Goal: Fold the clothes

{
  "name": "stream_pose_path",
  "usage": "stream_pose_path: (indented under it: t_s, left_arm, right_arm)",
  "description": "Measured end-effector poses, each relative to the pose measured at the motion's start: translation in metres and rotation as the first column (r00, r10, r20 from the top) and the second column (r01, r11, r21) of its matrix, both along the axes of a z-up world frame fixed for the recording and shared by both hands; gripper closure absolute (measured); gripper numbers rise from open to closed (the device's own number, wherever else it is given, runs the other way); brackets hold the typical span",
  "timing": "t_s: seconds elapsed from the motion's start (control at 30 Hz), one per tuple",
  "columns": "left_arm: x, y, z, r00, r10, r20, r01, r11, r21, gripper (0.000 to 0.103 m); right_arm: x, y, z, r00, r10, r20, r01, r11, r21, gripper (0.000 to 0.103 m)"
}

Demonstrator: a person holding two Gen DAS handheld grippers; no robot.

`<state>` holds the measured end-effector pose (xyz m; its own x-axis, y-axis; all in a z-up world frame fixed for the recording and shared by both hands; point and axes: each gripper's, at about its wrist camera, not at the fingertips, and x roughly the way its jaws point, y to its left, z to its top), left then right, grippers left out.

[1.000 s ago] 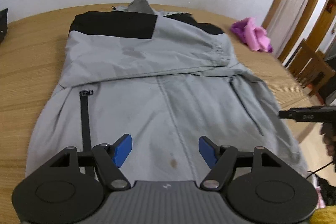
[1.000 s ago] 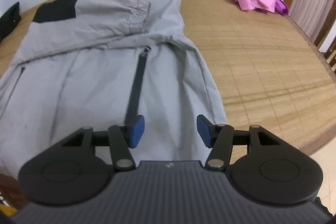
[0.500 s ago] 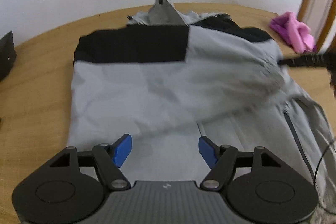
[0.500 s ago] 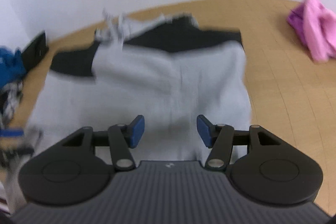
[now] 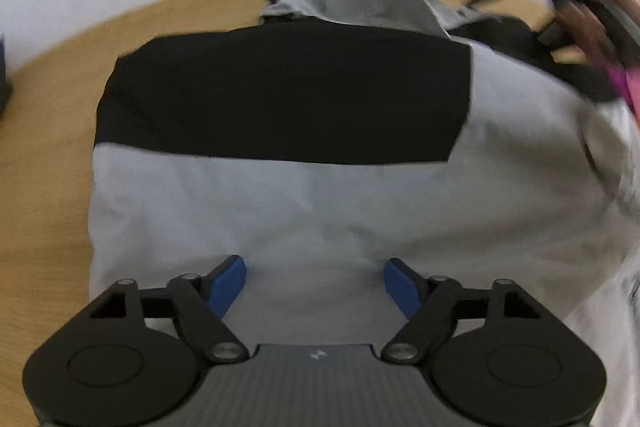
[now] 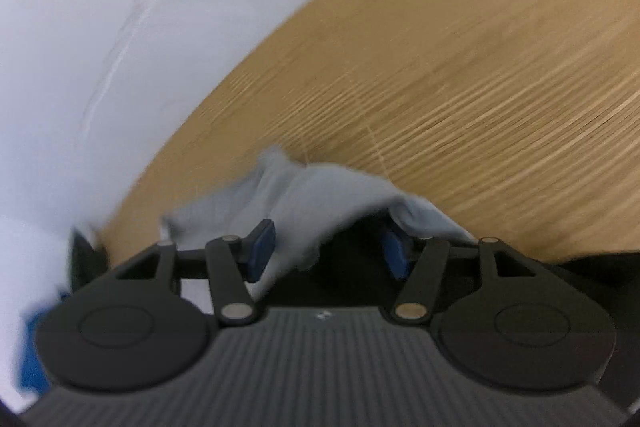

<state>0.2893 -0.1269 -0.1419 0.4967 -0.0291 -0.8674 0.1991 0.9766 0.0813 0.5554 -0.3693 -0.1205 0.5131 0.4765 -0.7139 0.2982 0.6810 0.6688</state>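
White wall backs the wooden bench where our jacket lies flat. A second ago we hung over its hem; now our left claw, empty with jaws opening, hovers near the black shoulders. Our right claw, jaws parting slightly, reaches the hood, ready to tuck it.

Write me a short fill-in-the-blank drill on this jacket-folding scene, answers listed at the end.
1. The jacket is mostly light grey with a broad ____ panel across its upper part.
2. It lies on a ____ table.
3. The left gripper hovers over the grey cloth with ____ between its blue pads, its jaws opening.
4. In the right wrist view, the right gripper reaches a rumpled ____ fold of cloth.

Answers: black; wooden; nothing; grey
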Motion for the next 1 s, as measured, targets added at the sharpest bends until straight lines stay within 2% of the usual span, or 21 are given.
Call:
stream_pose_path:
  t_s: [0.1, 0.17, 0.23, 0.27, 0.3, 0.33, 0.4, 0.47, 0.53, 0.57, 0.6, 0.63, 0.7, 0.73, 0.77, 0.8, 0.9, 0.97, 1.0]
  left_arm:
    - [-0.003, -0.007, -0.004, 0.999, -0.032, 0.013, 0.032, 0.999, 0.035, 0.017]
    - [-0.002, -0.008, -0.005, 0.999, -0.032, 0.015, 0.032, 0.999, 0.033, 0.015]
    - [-0.002, -0.008, -0.006, 0.999, -0.033, 0.016, 0.033, 0.999, 0.030, 0.012]
    - [-0.001, -0.008, -0.006, 0.999, -0.034, 0.017, 0.034, 0.999, 0.031, 0.012]
    - [-0.001, -0.008, -0.006, 0.999, -0.034, 0.017, 0.034, 0.999, 0.029, 0.011]
    - [-0.001, -0.007, -0.005, 0.999, -0.033, 0.017, 0.032, 0.999, 0.026, 0.011]
    - [-0.002, -0.008, -0.003, 0.999, -0.030, 0.021, 0.030, 0.999, 0.018, 0.011]
    - [-0.005, -0.009, -0.001, 0.999, -0.028, 0.026, 0.028, 1.000, 0.013, 0.011]
    - [-0.010, -0.006, 0.003, 1.000, -0.008, 0.023, 0.008, 1.000, -0.001, 0.014]
    - [-0.013, -0.003, 0.006, 1.000, 0.008, 0.020, -0.007, 1.000, -0.014, 0.015]
    - [-0.016, 0.001, 0.010, 1.000, 0.024, 0.018, -0.023, 0.999, -0.026, 0.019]
    - [-0.022, 0.007, 0.014, 0.999, 0.049, 0.015, -0.048, 0.998, -0.050, 0.020]
    - [-0.035, 0.022, 0.022, 0.996, 0.090, 0.015, -0.088, 0.992, -0.089, 0.020]
    - [-0.042, 0.029, 0.026, 0.994, 0.110, 0.014, -0.108, 0.988, -0.107, 0.020]
    - [-0.050, 0.036, 0.029, 0.992, 0.123, 0.017, -0.120, 0.986, -0.113, 0.020]
    - [-0.057, 0.040, 0.030, 0.992, 0.127, 0.014, -0.124, 0.986, -0.108, 0.021]
    - [-0.078, 0.047, 0.032, 0.992, 0.126, -0.003, -0.126, 0.990, -0.067, 0.023]
    - [-0.088, 0.044, 0.035, 0.994, 0.105, 0.006, -0.105, 0.993, -0.057, 0.023]
    - [-0.092, 0.042, 0.036, 0.995, 0.098, 0.014, -0.097, 0.994, -0.050, 0.023]
  right_arm:
    - [0.022, -0.001, -0.017, 0.995, -0.096, -0.034, 0.099, 0.991, 0.087, 0.042]
    - [0.034, 0.000, -0.025, 0.986, -0.158, -0.045, 0.163, 0.976, 0.144, 0.043]
    - [0.034, 0.017, -0.009, 0.991, -0.096, 0.098, 0.087, 0.991, 0.098, 0.060]
    - [0.034, 0.026, 0.000, 0.983, -0.057, 0.173, 0.046, 0.997, 0.067, 0.080]
    - [0.033, 0.035, 0.009, 0.969, -0.016, 0.245, 0.008, 0.999, 0.032, 0.086]
    - [0.025, 0.042, 0.023, 0.940, 0.032, 0.340, -0.041, 0.999, 0.019, 0.086]
    - [-0.002, 0.048, 0.055, 0.851, 0.107, 0.515, -0.168, 0.983, 0.073, 0.089]
    - [-0.040, 0.048, 0.090, 0.742, 0.168, 0.649, -0.328, 0.935, 0.132, 0.089]
    - [-0.092, 0.053, 0.122, 0.621, 0.279, 0.733, -0.497, 0.863, 0.093, 0.089]
    - [-0.119, 0.056, 0.138, 0.550, 0.328, 0.768, -0.574, 0.816, 0.063, 0.089]
    - [-0.155, 0.058, 0.152, 0.463, 0.418, 0.782, -0.654, 0.756, -0.016, 0.089]
    - [-0.189, 0.061, 0.160, 0.390, 0.506, 0.769, -0.713, 0.695, -0.096, 0.089]
    - [-0.252, 0.077, 0.157, 0.287, 0.700, 0.654, -0.799, 0.552, -0.239, 0.090]
    - [-0.279, 0.085, 0.146, 0.250, 0.791, 0.558, -0.820, 0.480, -0.312, 0.090]
    - [-0.305, 0.095, 0.128, 0.229, 0.873, 0.431, -0.830, 0.406, -0.382, 0.088]
    - [-0.330, 0.104, 0.101, 0.222, 0.936, 0.274, -0.836, 0.327, -0.441, 0.086]
    - [-0.375, 0.116, 0.038, 0.281, 0.960, 0.024, -0.832, 0.255, -0.493, 0.086]
    - [-0.392, 0.122, 0.024, 0.339, 0.941, -0.022, -0.800, 0.276, -0.533, 0.085]
    - [-0.400, 0.126, 0.027, 0.348, 0.937, -0.030, -0.786, 0.274, -0.553, 0.080]
